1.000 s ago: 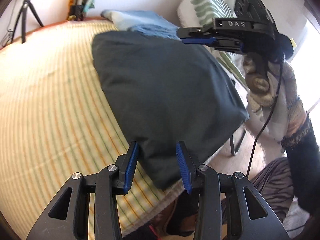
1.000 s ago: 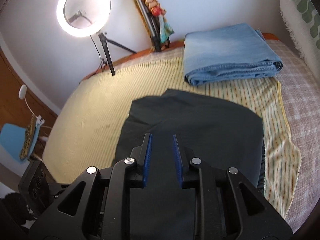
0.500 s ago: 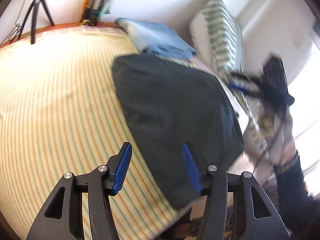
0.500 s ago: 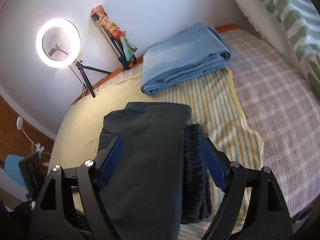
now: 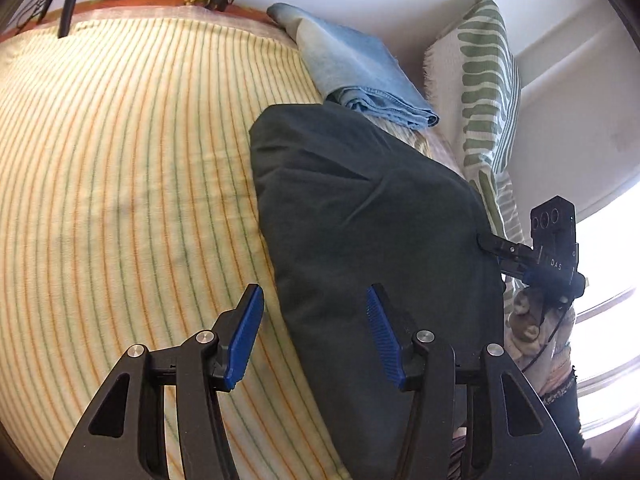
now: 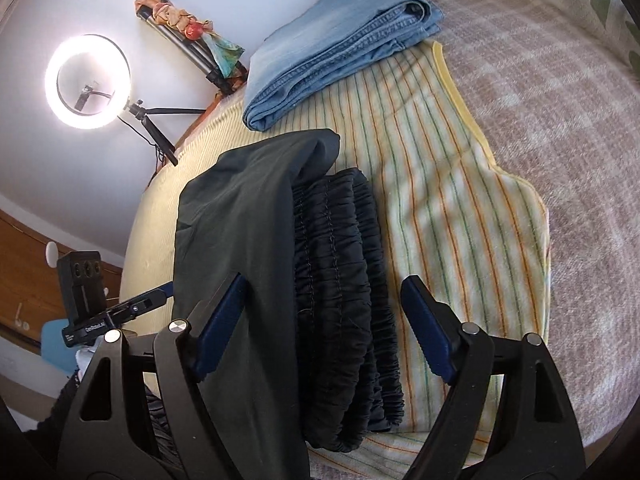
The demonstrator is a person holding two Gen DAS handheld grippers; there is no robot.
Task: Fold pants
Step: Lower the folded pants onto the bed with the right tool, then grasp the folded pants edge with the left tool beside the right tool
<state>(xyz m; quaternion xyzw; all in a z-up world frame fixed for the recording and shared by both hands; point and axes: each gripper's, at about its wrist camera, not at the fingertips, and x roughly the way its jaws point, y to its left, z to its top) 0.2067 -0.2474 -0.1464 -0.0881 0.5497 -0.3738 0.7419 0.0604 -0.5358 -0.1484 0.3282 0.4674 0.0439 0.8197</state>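
**Folded dark pants lying on the striped bed cover, both grippers open beside them**

The dark green-black folded fabric pants [image 5: 372, 216] are lying on the yellow blanket with thin green and orange stripes [image 5: 120, 184], toward its right-hand edge. In the right wrist view their gathered elastic waistband [image 6: 340, 280] is showing as a stack of ruched layers beside a smooth folded panel lying on top.

Beyond the pants, a folded pair of light blue denim jeans [image 6: 332, 44] is resting on the same blanket near the wall. The blanket is covering part of a pink-grey checked bedspread [image 6: 560, 140]. A white cushion with green leaf-like stripes [image 5: 484, 92] is leaning at the side of the bed. A lit ring light on a small black tripod [image 6: 88, 80] is standing against the white wall.

The left gripper [image 5: 316, 336] is hovering low over the near edge of the pants, its blue-padded jaws standing wide apart, one over the blanket and one over the fabric. The right gripper [image 6: 324, 328] is pointing along the waistband side, jaws spread wide on either side of the folded stack and clamping nothing.
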